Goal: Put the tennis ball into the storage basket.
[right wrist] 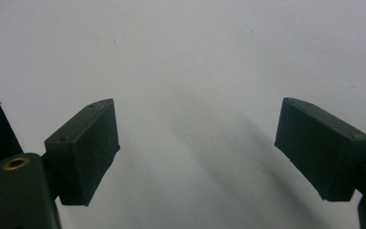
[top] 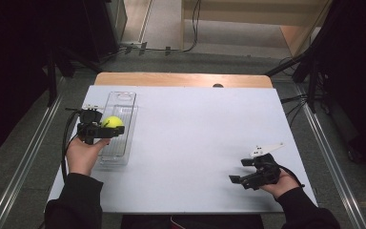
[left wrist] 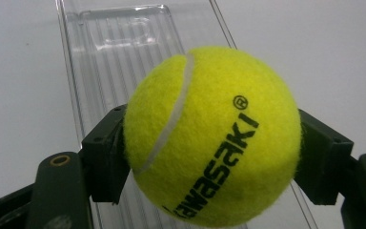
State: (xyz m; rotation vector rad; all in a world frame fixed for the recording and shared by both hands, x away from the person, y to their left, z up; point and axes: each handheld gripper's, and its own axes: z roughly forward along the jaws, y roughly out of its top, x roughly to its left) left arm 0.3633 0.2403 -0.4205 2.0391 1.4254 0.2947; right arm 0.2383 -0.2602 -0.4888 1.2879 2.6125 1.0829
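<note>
Over the left edge of the white table [top: 195, 143], seen from the high view, my left gripper [top: 106, 130] holds a yellow tennis ball [top: 112, 122] above a long clear plastic tray [top: 118, 125] that runs from the near side toward the far edge. I judge I keep the ball right over the tray because that is where it belongs, to be set down in its channel. My right gripper [top: 240, 172] waits near the right near corner, well apart from the tray, with nothing in it, so it stays out of the way. Along my left gripper's own view, the ball [left wrist: 212, 136] sits squarely between my pads, both pressing its felt sides, and the black lettering and the white seam come clear, which the high view cannot resolve; the ribbed floor of the tray [left wrist: 119, 52] stretches away behind it. Along my right gripper's view [right wrist: 198, 150], my jaws stand wide apart over bare white tabletop [right wrist: 195, 57].
</note>
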